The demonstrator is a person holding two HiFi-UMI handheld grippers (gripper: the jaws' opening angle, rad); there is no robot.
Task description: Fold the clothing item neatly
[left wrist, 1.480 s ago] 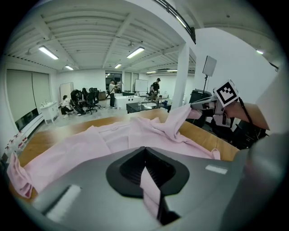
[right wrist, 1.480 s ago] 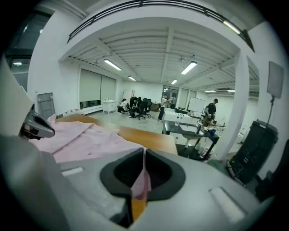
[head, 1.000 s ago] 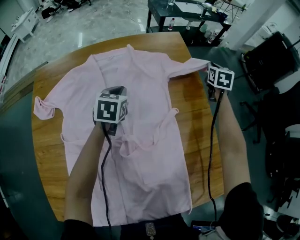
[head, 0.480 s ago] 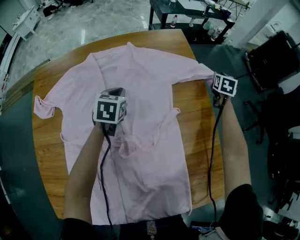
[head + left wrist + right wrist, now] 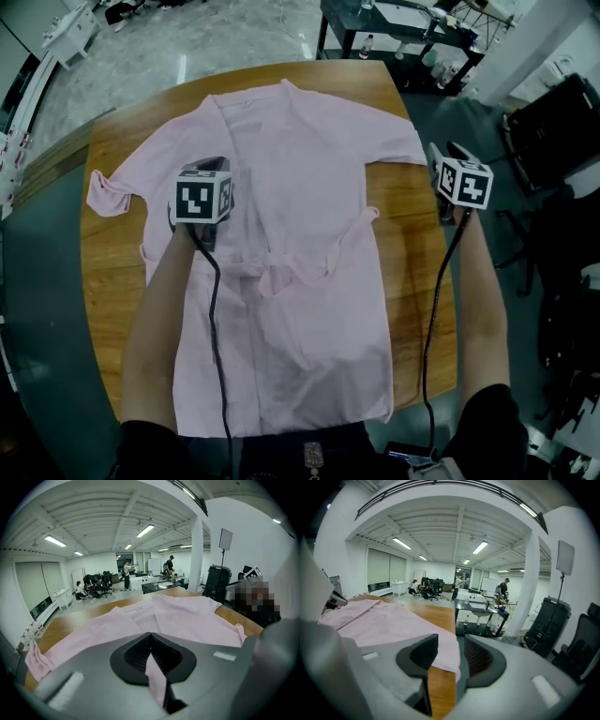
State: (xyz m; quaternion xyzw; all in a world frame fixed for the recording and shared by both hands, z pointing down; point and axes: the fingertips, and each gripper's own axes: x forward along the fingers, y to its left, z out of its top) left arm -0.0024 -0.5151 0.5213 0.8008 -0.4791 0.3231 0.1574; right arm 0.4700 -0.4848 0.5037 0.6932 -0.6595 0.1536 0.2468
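Observation:
A pink short-sleeved garment [image 5: 300,187] lies spread face up on the round wooden table [image 5: 412,281], collar at the far side. My left gripper [image 5: 214,167] hovers over its left chest, shut on a strip of pink fabric [image 5: 154,672] that runs out between its jaws. My right gripper [image 5: 439,157] is at the table's right edge, by the end of the right sleeve [image 5: 412,145]. Its jaws have just been opening and now stand apart; the sleeve end [image 5: 445,653] lies flat in the gap [image 5: 451,656], and the pads do not press on it.
Beyond the table stands a black bench [image 5: 403,28] with bottles. A black chair [image 5: 553,112] is off to the right. The garment's left sleeve [image 5: 108,192] bunches near the table's left edge. Cables trail from both grippers toward me. People stand far off in the hall.
The right sleeve has been drawn out straight toward the right edge and the right gripper's jaws have come apart. My left gripper has shifted left across the garment, still shut on fabric.

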